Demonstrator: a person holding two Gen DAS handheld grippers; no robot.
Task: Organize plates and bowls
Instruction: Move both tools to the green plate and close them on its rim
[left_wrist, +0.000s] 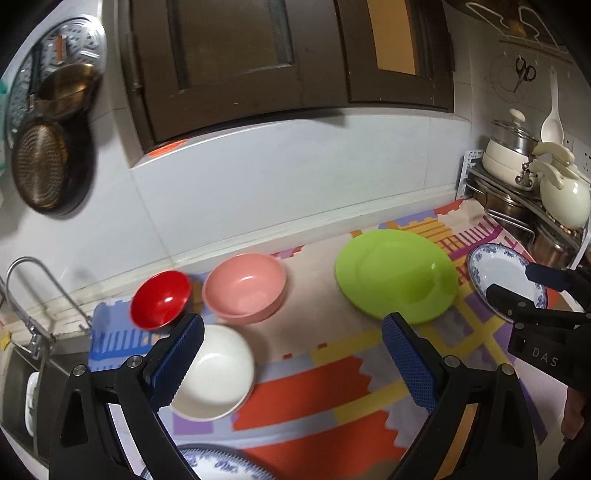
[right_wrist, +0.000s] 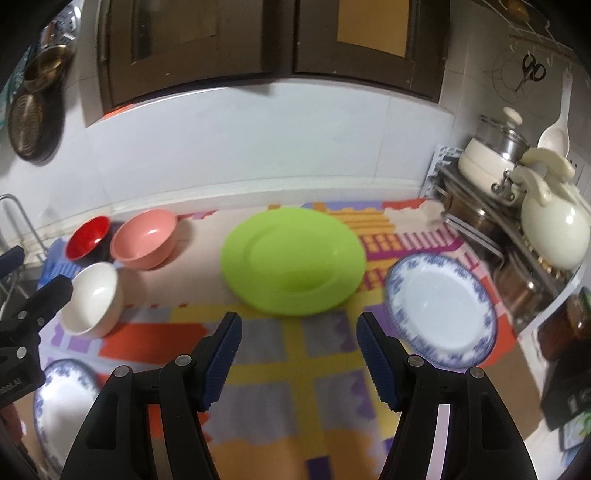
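Note:
On a colourful mat (left_wrist: 325, 391) lie a red bowl (left_wrist: 160, 299), a pink bowl (left_wrist: 245, 286), a white bowl (left_wrist: 218, 373), a green plate (left_wrist: 397, 275) and a blue-patterned plate (left_wrist: 506, 277). A second blue-patterned plate (left_wrist: 218, 465) shows at the near edge. My left gripper (left_wrist: 293, 321) hangs open above the mat, empty, its left finger in front of the white bowl. My right gripper (right_wrist: 299, 319) is open and empty too, just short of the green plate (right_wrist: 291, 260), with the patterned plate (right_wrist: 441, 310) to its right. The white bowl (right_wrist: 94, 299) stands far left.
A sink with a faucet (left_wrist: 29, 295) borders the mat on the left. A metal rack (right_wrist: 476, 221) with pots and a cream kettle (right_wrist: 554, 229) fills the right corner. Pans (left_wrist: 44, 166) hang on the tiled wall, and dark cabinet doors (left_wrist: 240, 55) sit above.

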